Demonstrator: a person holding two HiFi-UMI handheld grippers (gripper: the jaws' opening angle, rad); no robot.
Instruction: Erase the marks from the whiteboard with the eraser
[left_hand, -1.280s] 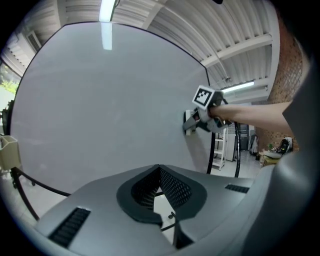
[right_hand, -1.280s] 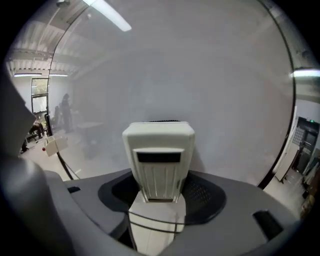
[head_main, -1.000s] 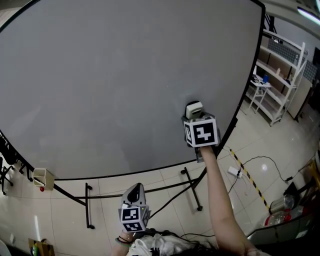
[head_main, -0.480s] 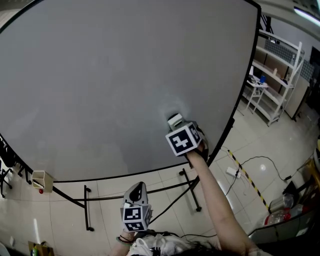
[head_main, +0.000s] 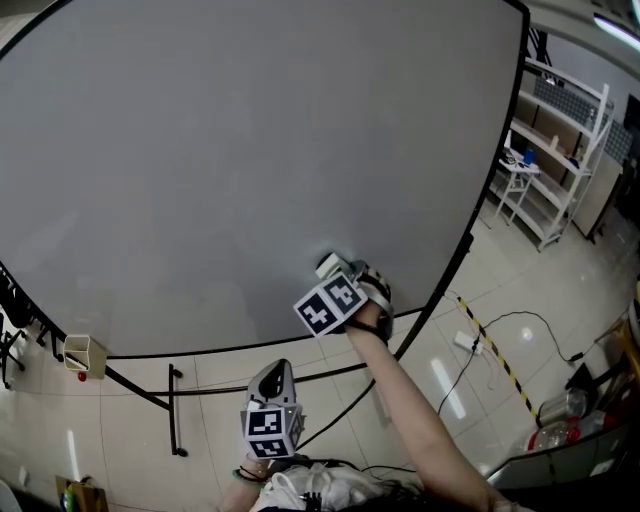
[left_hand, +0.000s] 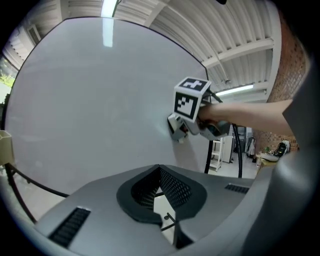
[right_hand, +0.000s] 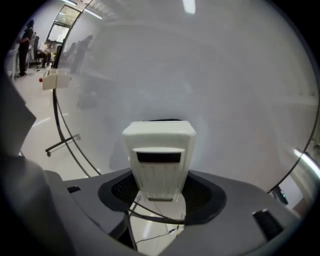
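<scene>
The big whiteboard (head_main: 250, 150) fills the head view, and I make out no distinct marks on it. My right gripper (head_main: 336, 274) is shut on a white eraser (head_main: 327, 266) and holds it against the board close to the lower edge. In the right gripper view the eraser (right_hand: 159, 155) stands upright between the jaws with its far end on the board (right_hand: 225, 85). My left gripper (head_main: 271, 381) hangs low below the board, apart from it; its jaws meet with nothing between them. The left gripper view shows the right gripper (left_hand: 181, 129) pressing the eraser (left_hand: 175, 131) on the board (left_hand: 90, 100).
The board's black stand legs (head_main: 177, 410) run over the tiled floor below. A small box (head_main: 80, 355) hangs at the board's lower left corner. White shelving (head_main: 560, 150) stands at the right, with a cable (head_main: 520, 320) and striped tape (head_main: 497, 352) on the floor.
My right gripper has swept the eraser down and to the left across the board, from its right middle to near the lower edge. The left gripper has stayed put.
</scene>
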